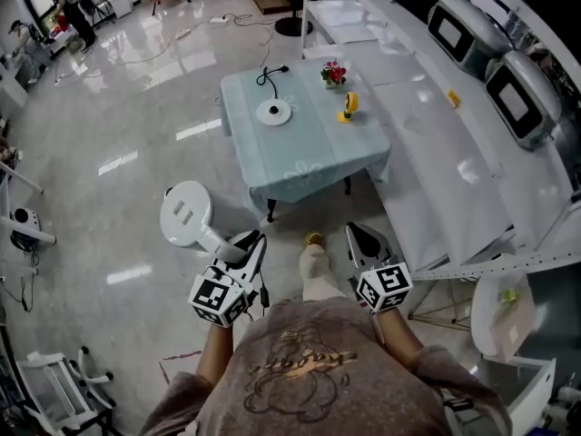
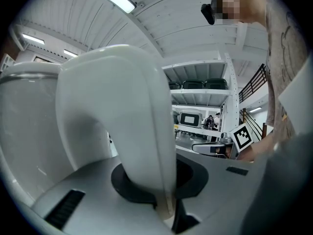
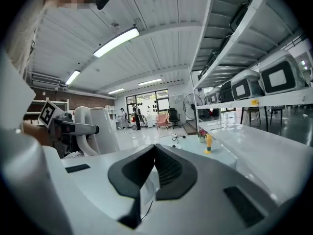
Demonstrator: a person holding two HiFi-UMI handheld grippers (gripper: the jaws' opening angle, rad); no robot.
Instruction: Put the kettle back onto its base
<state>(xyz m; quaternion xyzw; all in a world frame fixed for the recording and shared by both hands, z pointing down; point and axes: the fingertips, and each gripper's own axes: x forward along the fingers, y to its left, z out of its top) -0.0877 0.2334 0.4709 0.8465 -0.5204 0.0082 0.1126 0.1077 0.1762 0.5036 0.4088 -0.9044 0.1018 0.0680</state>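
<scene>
1. White plastic fills the left gripper view: our left gripper (image 2: 165, 182) pinches the kettle's curved handle (image 2: 124, 106), with a jaw clamped on each side of it.
2. In the head view, lower left of centre, the kettle (image 1: 185, 213) hangs out from that gripper over the glossy floor (image 1: 127, 153), off its base and short of the table.
3. Lower right of centre, our right gripper (image 1: 360, 235) carries nothing, and its jaws are pressed together at the tips.
4. Further up the frame stands a small table (image 1: 313, 157) under a pale cloth. The round white base (image 1: 273, 112) lies on its upper left part, with a black cord (image 1: 266, 78) curling beyond it.
5. A little flowerpot (image 1: 333, 74) and a yellow object (image 1: 349, 105) sit to the right of the base.
</scene>
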